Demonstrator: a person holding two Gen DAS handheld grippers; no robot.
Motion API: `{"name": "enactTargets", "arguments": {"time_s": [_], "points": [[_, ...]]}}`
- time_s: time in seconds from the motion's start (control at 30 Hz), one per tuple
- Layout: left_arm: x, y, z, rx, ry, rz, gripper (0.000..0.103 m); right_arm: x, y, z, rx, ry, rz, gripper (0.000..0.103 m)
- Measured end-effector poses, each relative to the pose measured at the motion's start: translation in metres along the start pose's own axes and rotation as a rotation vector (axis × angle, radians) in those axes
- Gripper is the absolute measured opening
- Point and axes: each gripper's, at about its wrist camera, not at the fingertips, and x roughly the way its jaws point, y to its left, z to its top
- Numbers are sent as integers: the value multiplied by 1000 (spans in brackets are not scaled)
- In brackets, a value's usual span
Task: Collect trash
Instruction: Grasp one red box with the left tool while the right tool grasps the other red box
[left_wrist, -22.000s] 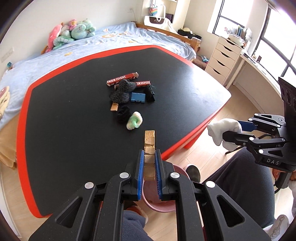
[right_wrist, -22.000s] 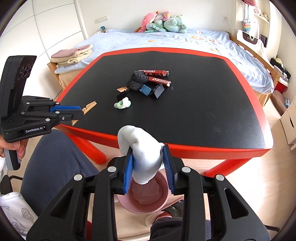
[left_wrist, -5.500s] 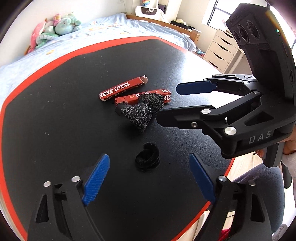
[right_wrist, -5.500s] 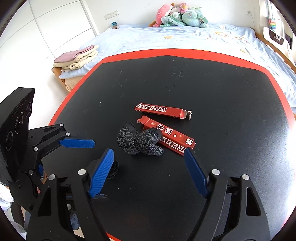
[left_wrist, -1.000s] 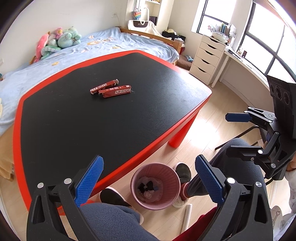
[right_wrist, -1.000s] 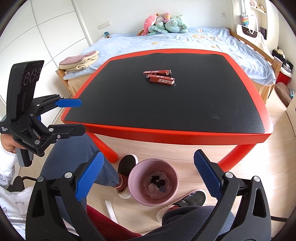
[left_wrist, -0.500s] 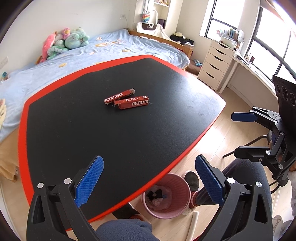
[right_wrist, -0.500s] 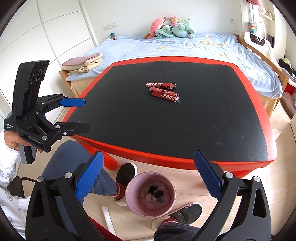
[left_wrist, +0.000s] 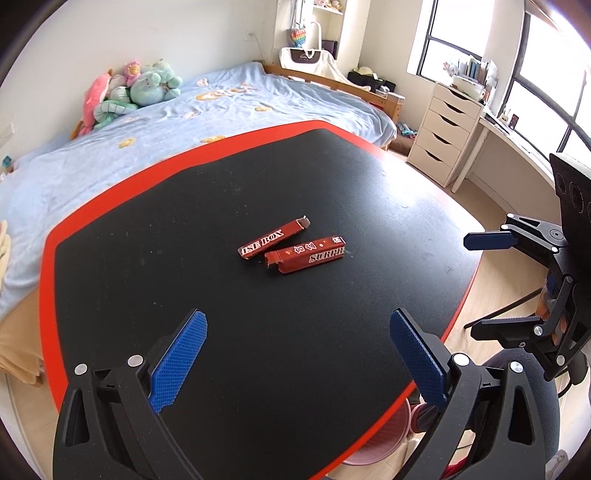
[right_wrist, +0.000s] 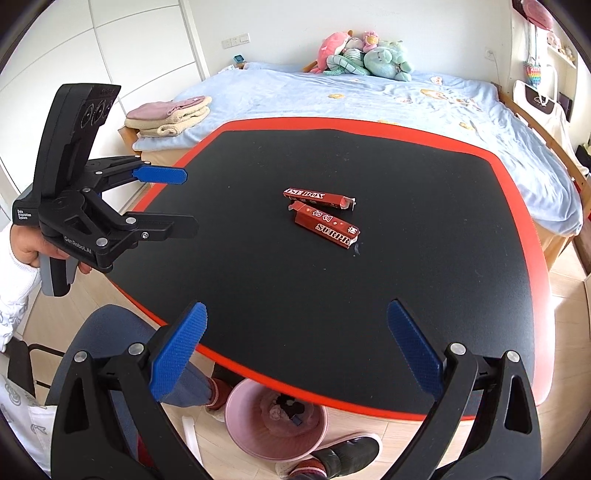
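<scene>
Closest in, both grippers are spread wide with nothing between the blue pads. The left gripper (left_wrist: 297, 354) hangs over the near part of the table (left_wrist: 147, 206), and the right gripper (right_wrist: 295, 354) sits back over the near red edge, so its view looks down past the rim.

That's the big difference between the cams: the right wrist view shows the pink bin (right_wrist: 273, 424) on the floor at about 6 o'clock, tucked half under the table edge, with dark scraps and something pale inside. The left wrist view only catches a sliver of the bin (left_wrist: 373, 443) at 5 o'clock, no look at the contents. The right view also gets the left gripper (right_wrist: 173, 201) side-on at 9 o'clock with the hand (right_wrist: 27, 245) on its handle. The left view has the right gripper (left_wrist: 484, 284) at 3 o'clock, off the table's side, hand mostly hidden.

Mid-table, two red boxes lie flat, ends almost touching in a shallow V: the one lettered SURPR (left_wrist: 306, 254) nearer, the one lettered SE BOX (left_wrist: 271, 240) just behind. Both are well clear of the grippers.

Beyond the table is the bed (right_wrist: 406, 96), with plush toys (right_wrist: 365, 55) at 12 o'clock. Only the left view shows the drawers (left_wrist: 443, 133) at 2 o'clock; only the right view shows the folded towels (right_wrist: 166, 118) at 10 o'clock.
</scene>
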Motion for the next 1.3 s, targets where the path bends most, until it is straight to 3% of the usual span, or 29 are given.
{"name": "enactTargets", "arguments": {"time_s": [0.6,0.97,1.3], "points": [[90,40,46,63,90,1,95,87,-37,45,-91,72,46,97],[129,42,57,115,137,3,95,111,-52,49,-92,92,55,97],[141,48,55,111,146,14,95,128,-47,57,-147,88,64,97]]}}
